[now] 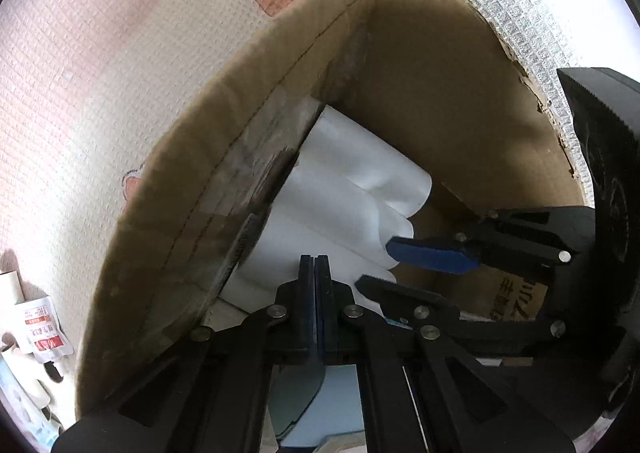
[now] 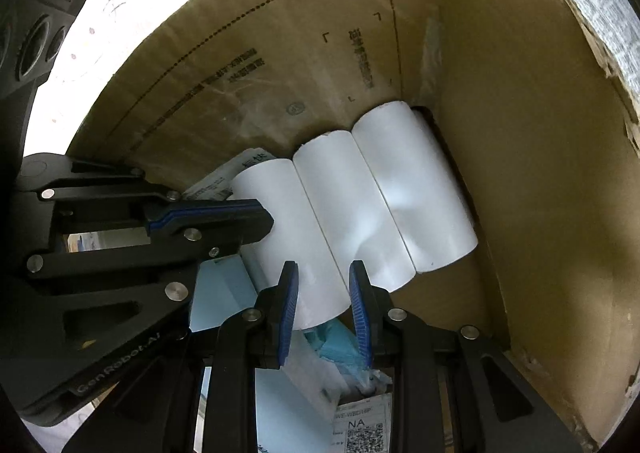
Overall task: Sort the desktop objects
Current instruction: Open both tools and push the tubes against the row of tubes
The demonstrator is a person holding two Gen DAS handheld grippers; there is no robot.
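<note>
Both grippers are down inside the cardboard box (image 2: 500, 133). Three white rolls (image 2: 344, 209) lie side by side on its floor, packed toward the far corner; the far-right one touches the side wall.

My right gripper (image 2: 323, 307) has its fingers spread, straddling the near end of the leftmost roll (image 2: 292, 237), no clamp on it. My left gripper (image 1: 315, 293) has its fingers pressed together, nothing between them, just beside the rolls.

Near me, under the rolls: a light blue packet (image 2: 224, 293) and a labelled bag (image 2: 360, 425).

Risks, as I judge them:
- The rolls already look dented; a hard squeeze would crush one further.
- The grippers sit close together, so a careless withdrawal could knock them against each other or the box wall.
- Lifting out may drag a roll and break the row.

Sachets (image 1: 40, 329) remain on the worktop (image 1: 100, 73) outside.
</note>
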